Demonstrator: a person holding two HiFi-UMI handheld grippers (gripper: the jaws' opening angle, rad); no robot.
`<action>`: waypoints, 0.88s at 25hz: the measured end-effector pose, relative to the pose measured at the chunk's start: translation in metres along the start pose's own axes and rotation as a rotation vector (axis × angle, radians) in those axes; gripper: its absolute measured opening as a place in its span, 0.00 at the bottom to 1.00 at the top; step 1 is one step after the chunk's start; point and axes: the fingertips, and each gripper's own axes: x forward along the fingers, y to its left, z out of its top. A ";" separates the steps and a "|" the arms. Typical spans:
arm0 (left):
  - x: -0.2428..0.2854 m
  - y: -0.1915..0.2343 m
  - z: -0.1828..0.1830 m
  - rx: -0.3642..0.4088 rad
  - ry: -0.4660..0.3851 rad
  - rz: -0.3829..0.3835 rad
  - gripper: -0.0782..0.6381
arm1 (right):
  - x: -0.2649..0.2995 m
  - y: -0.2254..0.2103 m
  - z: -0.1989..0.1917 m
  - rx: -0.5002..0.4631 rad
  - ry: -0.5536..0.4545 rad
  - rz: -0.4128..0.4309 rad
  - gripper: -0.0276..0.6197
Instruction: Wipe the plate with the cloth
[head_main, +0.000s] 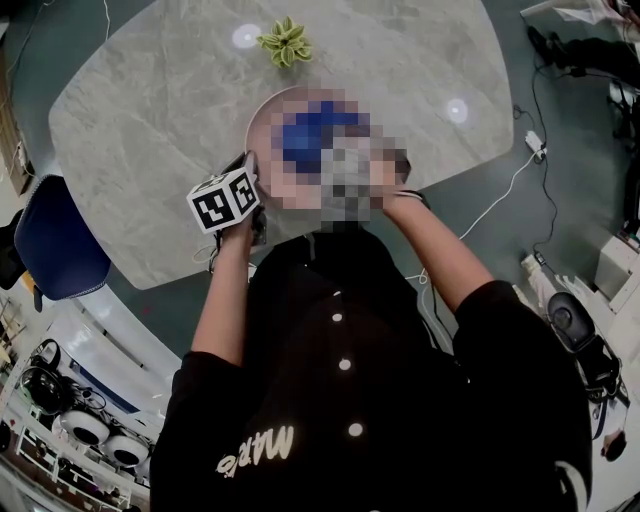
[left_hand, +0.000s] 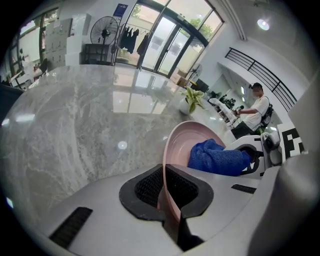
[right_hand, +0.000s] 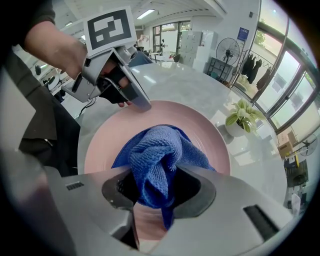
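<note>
- Right gripper (right_hand: 152, 192) clenched on bunched blue cloth (right_hand: 160, 150), aimed steeply down.
- Cloth resting on middle of pink plate (right_hand: 112, 137), on marble table (left_hand: 75, 125).
- Left gripper (left_hand: 164, 192) pinched tight on plate's near-left rim, steadying it.
- Bare pink between cloth and left gripper, and on far side toward plant (right_hand: 242, 117).
- Right gripper directly over the work; likely next: sweep cloth across toward rim, stopping short of left jaws.
</note>
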 end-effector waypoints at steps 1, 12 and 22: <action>-0.001 0.000 0.000 0.001 -0.002 0.002 0.15 | -0.001 0.000 -0.003 0.002 0.004 -0.003 0.28; -0.001 0.000 -0.001 0.008 0.003 -0.002 0.15 | -0.010 -0.006 -0.027 0.010 0.046 -0.025 0.28; -0.003 -0.001 -0.002 0.012 0.008 0.005 0.15 | -0.018 -0.005 -0.048 -0.017 0.084 -0.042 0.28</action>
